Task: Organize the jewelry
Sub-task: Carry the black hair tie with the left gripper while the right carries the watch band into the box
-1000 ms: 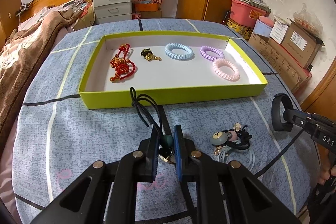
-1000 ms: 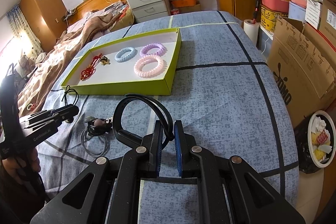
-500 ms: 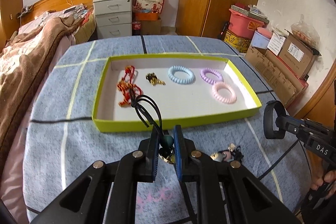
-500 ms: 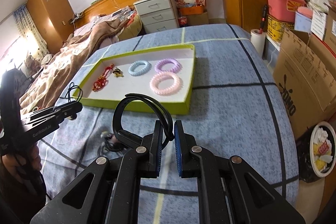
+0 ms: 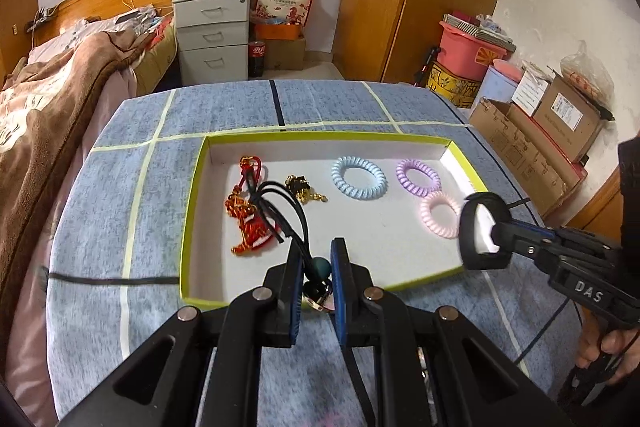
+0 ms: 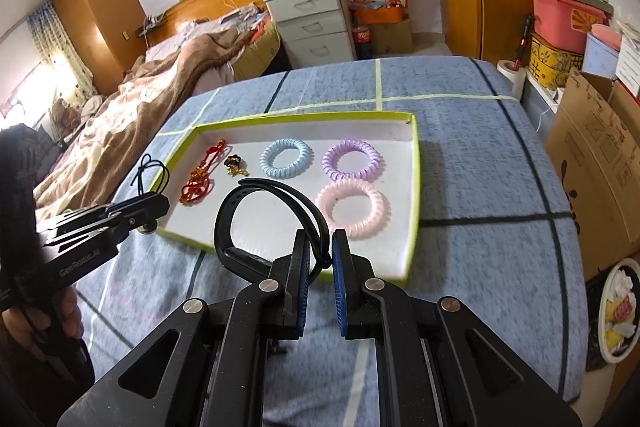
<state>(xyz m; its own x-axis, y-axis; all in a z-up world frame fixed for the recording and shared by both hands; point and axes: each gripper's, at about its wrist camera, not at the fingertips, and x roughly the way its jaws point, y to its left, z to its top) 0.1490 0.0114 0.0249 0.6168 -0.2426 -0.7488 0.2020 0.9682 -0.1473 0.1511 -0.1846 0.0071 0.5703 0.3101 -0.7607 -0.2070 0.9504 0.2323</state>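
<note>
the left gripper (image 5: 315, 269) is clamped on a black cord necklace (image 5: 280, 211) at its dark green bead, with a small round pendant hanging just under the fingers; the cord loops stand up ahead of the fingertips. it is held over the near left part of a yellow-green tray (image 5: 192, 187), close to the tray's near edge. the right gripper (image 6: 320, 259) is clamped on a black band (image 6: 240, 203), a wide strap bent into a loop that sticks up and to the left of the fingers, and it is held above the tray's near right area.

inside the tray, on its white floor, a red knotted charm (image 5: 248, 211) lies by the left edge, with a small gold and black trinket (image 5: 302, 187) just beside it. a blue coil hair tie (image 5: 359, 178) sits near the middle of the far side, a purple coil hair tie (image 5: 418, 176) near the far right corner, and a pink coil hair tie (image 5: 440, 214) just in front of the purple one, by the right edge. the tray rests on a blue patterned bedcover (image 5: 120, 227) crossed with pale and dark lines.
</note>
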